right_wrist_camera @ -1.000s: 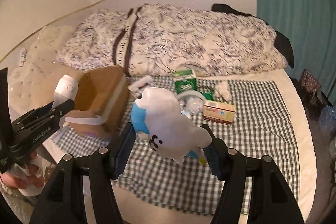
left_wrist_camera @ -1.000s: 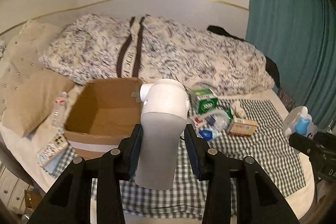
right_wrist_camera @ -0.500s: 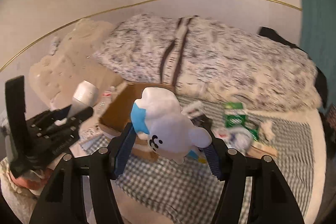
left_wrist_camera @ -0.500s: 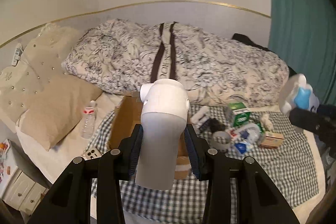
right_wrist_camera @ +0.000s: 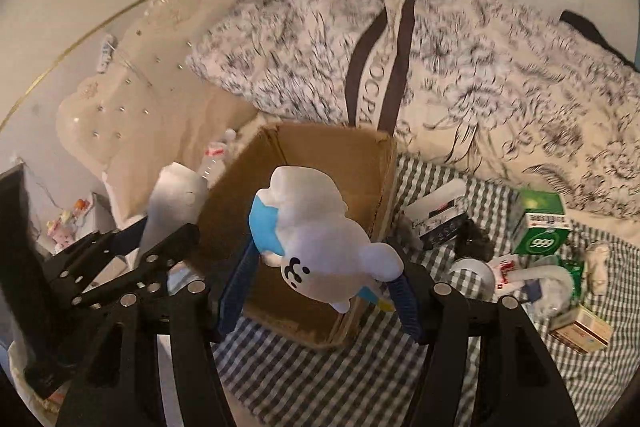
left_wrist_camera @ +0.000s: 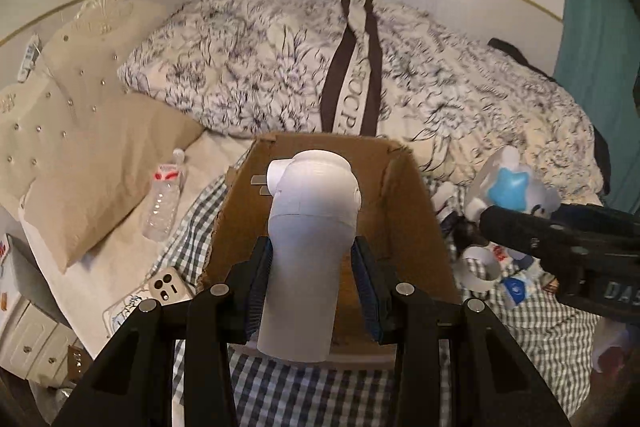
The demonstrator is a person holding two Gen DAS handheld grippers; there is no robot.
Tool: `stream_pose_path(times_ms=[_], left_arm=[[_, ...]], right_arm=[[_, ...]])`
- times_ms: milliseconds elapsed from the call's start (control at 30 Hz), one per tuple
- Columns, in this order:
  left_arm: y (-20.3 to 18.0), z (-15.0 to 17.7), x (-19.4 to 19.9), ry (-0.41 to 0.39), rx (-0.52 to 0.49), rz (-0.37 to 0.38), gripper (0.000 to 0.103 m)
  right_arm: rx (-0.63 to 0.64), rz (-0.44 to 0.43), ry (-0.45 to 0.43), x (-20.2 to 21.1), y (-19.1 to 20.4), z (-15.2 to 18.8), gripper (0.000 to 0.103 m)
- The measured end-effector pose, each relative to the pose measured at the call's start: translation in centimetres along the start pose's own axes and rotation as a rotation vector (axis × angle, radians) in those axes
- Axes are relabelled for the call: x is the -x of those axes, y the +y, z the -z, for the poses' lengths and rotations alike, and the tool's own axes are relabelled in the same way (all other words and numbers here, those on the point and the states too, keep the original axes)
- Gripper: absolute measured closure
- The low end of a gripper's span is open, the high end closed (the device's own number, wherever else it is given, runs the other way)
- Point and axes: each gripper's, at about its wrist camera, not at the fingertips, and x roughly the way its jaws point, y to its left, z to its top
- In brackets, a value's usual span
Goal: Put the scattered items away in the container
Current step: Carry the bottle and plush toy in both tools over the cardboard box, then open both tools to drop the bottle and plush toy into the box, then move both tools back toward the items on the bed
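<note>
An open cardboard box (left_wrist_camera: 404, 195) (right_wrist_camera: 360, 163) stands on the checked cloth on the bed. My left gripper (left_wrist_camera: 312, 283) is shut on a white bottle with a rounded cap (left_wrist_camera: 312, 227), held upright over the box's near side. My right gripper (right_wrist_camera: 320, 291) is shut on a white plush toy with a blue patch (right_wrist_camera: 316, 239), hanging over the same box. In the left wrist view the plush toy (left_wrist_camera: 508, 183) and the right gripper's finger (left_wrist_camera: 560, 235) show at the right. In the right wrist view the bottle (right_wrist_camera: 172, 203) and the left gripper sit at the left.
Right of the box lie a green carton (right_wrist_camera: 540, 223), a tape roll (right_wrist_camera: 472, 275), a tan box (right_wrist_camera: 580, 327) and other small items. Left of it are a clear water bottle (left_wrist_camera: 164, 203), a phone (left_wrist_camera: 168, 287) and a beige pillow (left_wrist_camera: 92, 163). A floral duvet (left_wrist_camera: 280, 67) lies behind.
Both grippers have swung left toward the box with their loads. The box, earlier to the left in both views, now sits directly under the bottle and the plush toy.
</note>
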Motion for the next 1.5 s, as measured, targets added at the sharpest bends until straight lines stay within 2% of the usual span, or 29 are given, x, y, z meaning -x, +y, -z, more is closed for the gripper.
stream_pose_path(times_ms=[133, 467, 767, 833, 867, 900, 933, 1133, 1333, 1500], left_arm=[[0.8, -0.3, -2.3, 0.018, 0.004, -0.014, 0.062], [1.0, -0.3, -5.4, 0.049, -0.005, -0.017, 0.062], [0.7, 0.3, -6.3, 0.087, -0.012, -0.015, 0.06], [0.5, 0.4, -6.1, 0.086, -0.024, -0.01, 0.055], [0.5, 0.3, -5.9, 0.083, -0.027, -0.011, 0.047], [0.5, 0.3, -5.7, 0.077, -0.028, -0.014, 0.04], [0.6, 0.2, -5.4, 0.07, -0.027, -0.017, 0.036], [0.2, -0.6, -2.7, 0.041, -0.017, -0.001, 0.011], [-2.2, -1.7, 3.0, -0.042, -0.031, 0.019, 0.01], [-5.6, -2.1, 8.3, -0.119, -0.047, 0.044, 0.0]], right_arm=[[0.005, 0.006, 0.046, -3.9, -0.9, -1.0, 0.04], [0.016, 0.019, 0.069, -9.0, -0.7, -3.2, 0.04], [0.028, 0.033, 0.081, -10.7, 0.1, -3.6, 0.04], [0.01, 0.017, 0.066, -10.6, -0.1, -3.7, 0.034], [0.005, -0.004, 0.052, -10.4, -0.1, -3.8, 0.026], [-0.005, -0.016, 0.032, -9.9, -0.2, -3.9, 0.012], [-0.014, -0.01, 0.014, -9.5, -0.2, -3.9, 0.01], [0.002, 0.027, -0.027, -6.6, 0.1, -3.9, 0.01], [-0.011, 0.054, -0.105, 0.4, -1.4, -2.7, 0.01], [-0.04, 0.106, -0.188, 7.7, -3.8, -1.4, 0.01]])
